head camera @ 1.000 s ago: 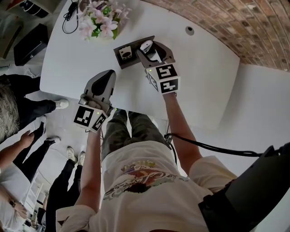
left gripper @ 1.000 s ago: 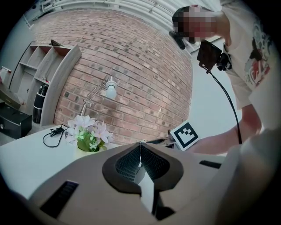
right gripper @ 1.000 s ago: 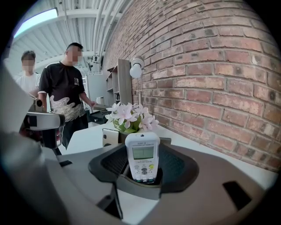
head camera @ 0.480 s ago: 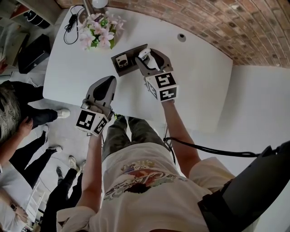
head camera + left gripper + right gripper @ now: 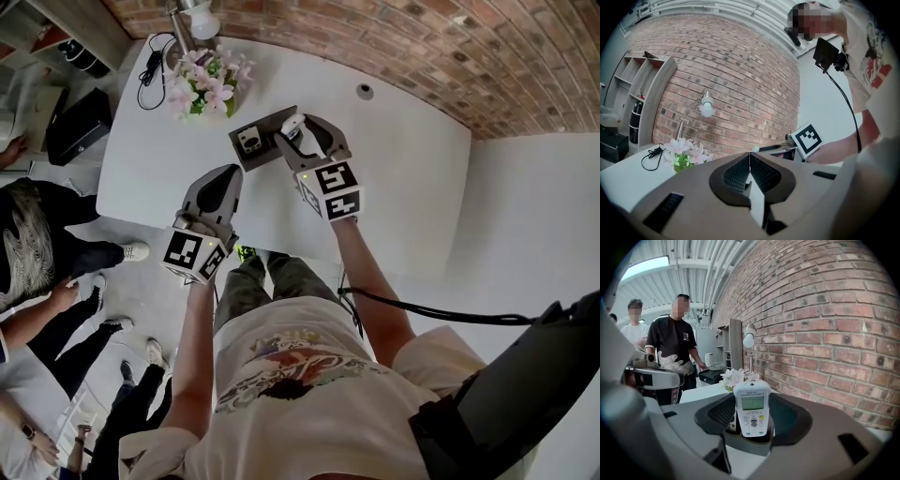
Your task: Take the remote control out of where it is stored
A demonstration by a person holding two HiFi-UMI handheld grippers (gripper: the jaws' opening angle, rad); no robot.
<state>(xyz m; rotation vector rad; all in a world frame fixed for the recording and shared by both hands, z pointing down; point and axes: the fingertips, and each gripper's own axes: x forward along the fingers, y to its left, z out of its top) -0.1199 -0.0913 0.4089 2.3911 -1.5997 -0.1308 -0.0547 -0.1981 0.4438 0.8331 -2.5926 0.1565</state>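
The person stands at a white counter [image 5: 403,169] that runs along a brick wall [image 5: 394,37], with one claw in each hand. The right claw [image 5: 300,131] is clamped on the remote control [image 5: 751,411]. Its two pads press the sides of the white casing, and the remote stands upright between them with its small screen and buttons facing back toward the hand. From above, the remote sits over the right end of a dark holder [image 5: 249,141] lying on the counter. I can't tell whether its lower end is clear of the holder or touching it.

The left claw [image 5: 225,176] hangs above the near edge of the counter, well apart from the holder. Its jaws are pressed together tip to tip, and nothing is between them. The square-marked cube [image 5: 192,255] on it faces up toward the person's head.

Beyond the holder, a pot of pale pink flowers [image 5: 208,77] stands near the far left corner. A small desk lamp [image 5: 199,19] is just behind it, and a loop of black cable [image 5: 150,56] lies beside it. Several onlookers [image 5: 37,244] stand on the floor to the left of the counter.
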